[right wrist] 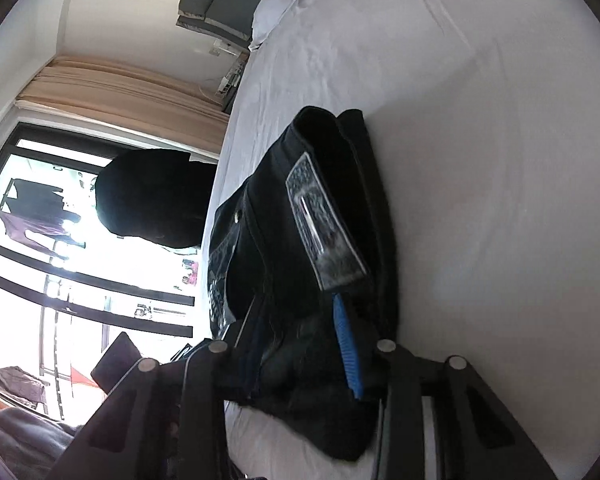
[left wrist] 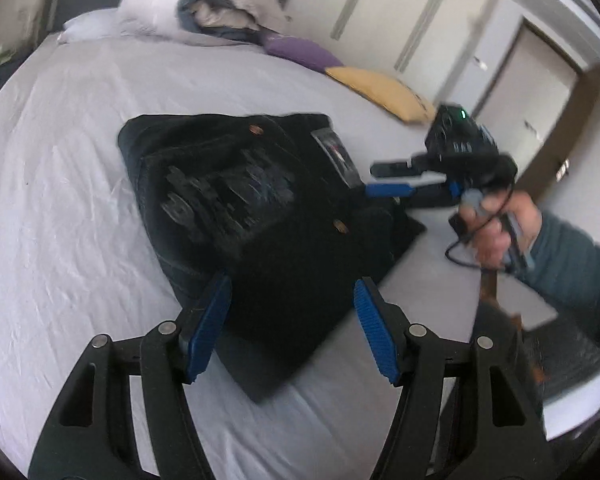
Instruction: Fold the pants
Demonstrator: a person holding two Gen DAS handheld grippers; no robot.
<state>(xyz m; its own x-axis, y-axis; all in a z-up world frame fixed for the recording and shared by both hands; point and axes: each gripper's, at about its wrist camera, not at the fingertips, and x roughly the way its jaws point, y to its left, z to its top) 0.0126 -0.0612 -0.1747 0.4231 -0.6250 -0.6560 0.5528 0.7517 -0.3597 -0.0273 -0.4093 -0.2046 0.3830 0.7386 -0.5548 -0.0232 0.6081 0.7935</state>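
Dark jeans (left wrist: 260, 216) lie folded into a compact stack on the white bed sheet (left wrist: 80, 200), back pocket and waist label up. My left gripper (left wrist: 292, 320) is open, hovering just above the stack's near edge, holding nothing. My right gripper (left wrist: 384, 180) reaches in from the right at the waistband edge, its fingers one above the other with a gap between them. In the right wrist view the jeans (right wrist: 300, 240) fill the space between the right gripper's (right wrist: 296, 344) fingers; the blue pad (right wrist: 346, 344) rests against the fabric, and the other finger is partly hidden by cloth.
Pillows and a bundled duvet (left wrist: 204, 4) sit at the head of the bed, with a purple cushion (left wrist: 300, 52) and a yellow cushion (left wrist: 384, 92) along the far edge. Wardrobe doors (left wrist: 420, 20) stand behind. A window with curtains (right wrist: 80, 200) shows beside the bed.
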